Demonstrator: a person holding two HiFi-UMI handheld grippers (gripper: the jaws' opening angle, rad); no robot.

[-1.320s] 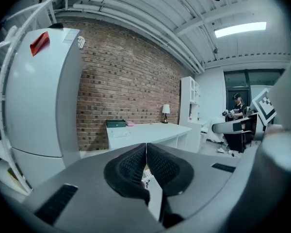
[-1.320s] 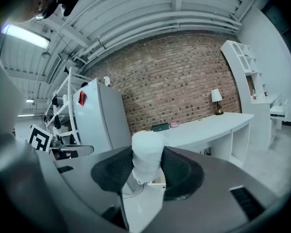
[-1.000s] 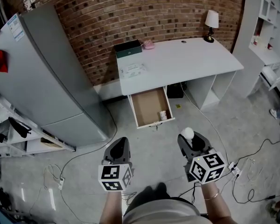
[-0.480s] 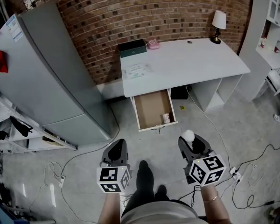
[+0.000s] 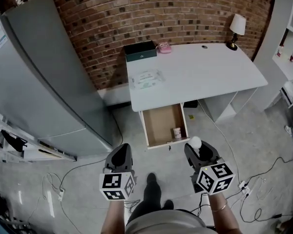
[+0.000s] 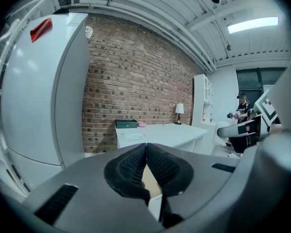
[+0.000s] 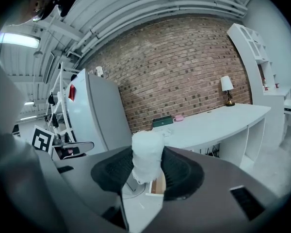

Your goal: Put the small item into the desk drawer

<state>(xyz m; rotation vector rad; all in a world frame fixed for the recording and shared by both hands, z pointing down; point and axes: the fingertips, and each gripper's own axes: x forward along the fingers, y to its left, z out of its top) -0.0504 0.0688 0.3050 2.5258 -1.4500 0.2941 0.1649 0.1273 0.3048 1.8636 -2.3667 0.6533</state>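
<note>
My right gripper [image 5: 198, 147] [image 7: 148, 171] is shut on a small white fuzzy roll [image 5: 196, 141] [image 7: 146, 155] that stands up between its pads. It hangs above the floor just right of the front of the open desk drawer [image 5: 164, 125]. The drawer's brown inside holds a small pale container [image 5: 177, 132] at its front right corner. My left gripper [image 5: 121, 156] [image 6: 146, 166] is shut with nothing in it, its pads touching, left of the drawer's front. The white desk [image 5: 205, 79] stands against the brick wall.
A grey fridge [image 5: 44, 77] stands left of the desk. On the desk are a dark green box [image 5: 140, 50], a pink item [image 5: 163, 47], a flat packet [image 5: 147, 78] and a lamp [image 5: 237, 29]. Cables [image 5: 263, 179] trail on the floor at right. White shelves [image 5: 290, 38] stand far right.
The desk and drawer have come closer and shifted right in the head view. Both grippers keep their pose, and the right one still holds the white roll.
</note>
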